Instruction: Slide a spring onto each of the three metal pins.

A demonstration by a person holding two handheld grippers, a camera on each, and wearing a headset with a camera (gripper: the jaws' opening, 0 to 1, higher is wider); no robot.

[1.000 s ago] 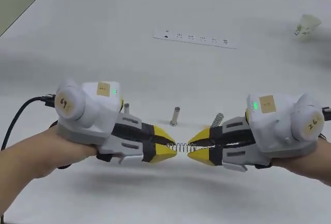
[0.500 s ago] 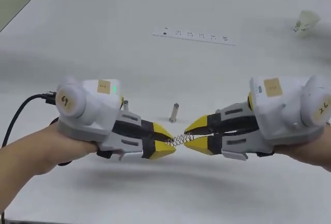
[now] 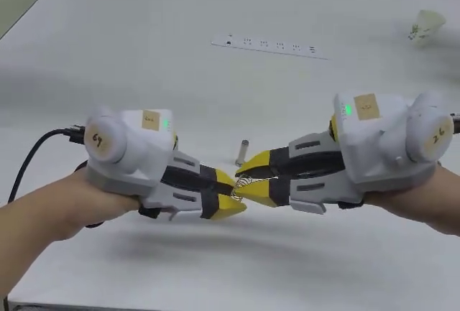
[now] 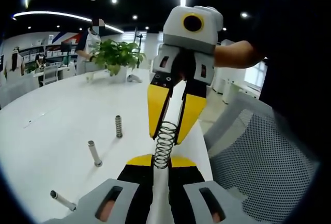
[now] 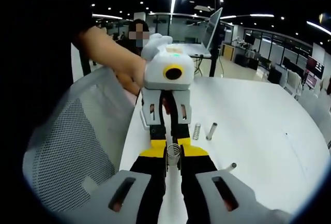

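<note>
A small wire spring hangs in the air between my two grippers, above the white table. My left gripper is shut on its near end, and its yellow tips pinch the spring from below. My right gripper faces it tip to tip, with its yellow jaws closed across the spring's other end. Behind the tips stands a bare metal pin. The left gripper view has a pin with a spring on it, an upright bare pin and a leaning pin.
A white power strip lies at the back of the table, and a small white object sits at the far right. A black cable trails from my left gripper. A mesh chair stands beside the table.
My right gripper has moved left and a little up, close to the left one. The spring between them is now shorter and tilted. The pin at the right is now hidden behind it.
</note>
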